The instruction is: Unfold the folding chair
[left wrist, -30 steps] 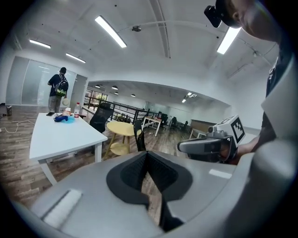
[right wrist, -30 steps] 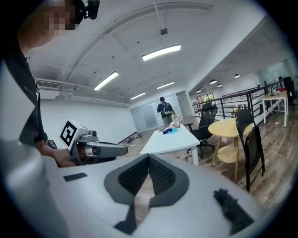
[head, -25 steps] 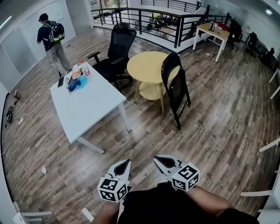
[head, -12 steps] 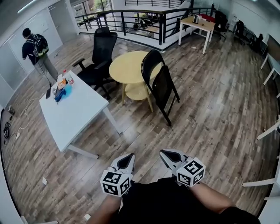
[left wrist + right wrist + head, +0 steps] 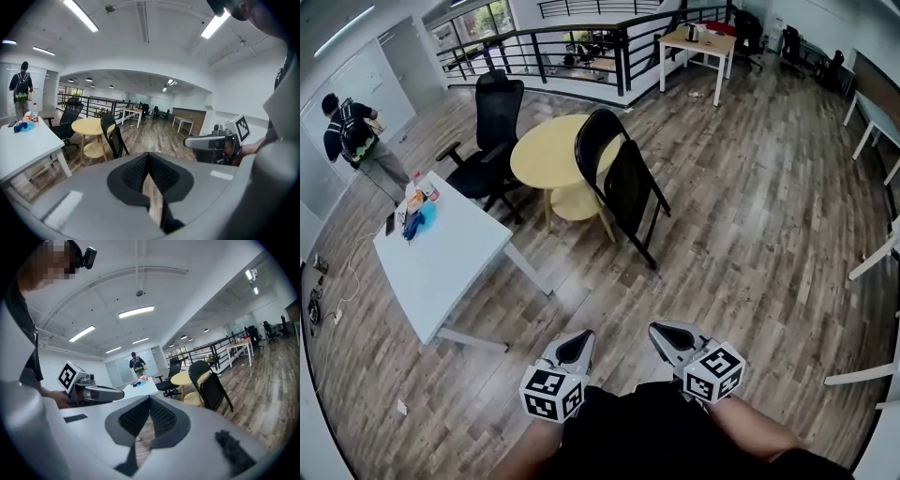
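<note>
By round table (image 5: pixel 539 155): folding chair (image 5: pixel 628 187) folded | L tool (image 5: pixel 581 339), R tool (image 5: pixel 658 330) closed

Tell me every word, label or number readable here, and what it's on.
No words or numbers can be read anywhere.
On the left gripper and right gripper: black-and-white square patterns only, no letters.
On the white table, small items: any labels are too small to read.

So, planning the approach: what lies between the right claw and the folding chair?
Only bare wooden floor, in the head view, separates right claw from folding chair.
</note>
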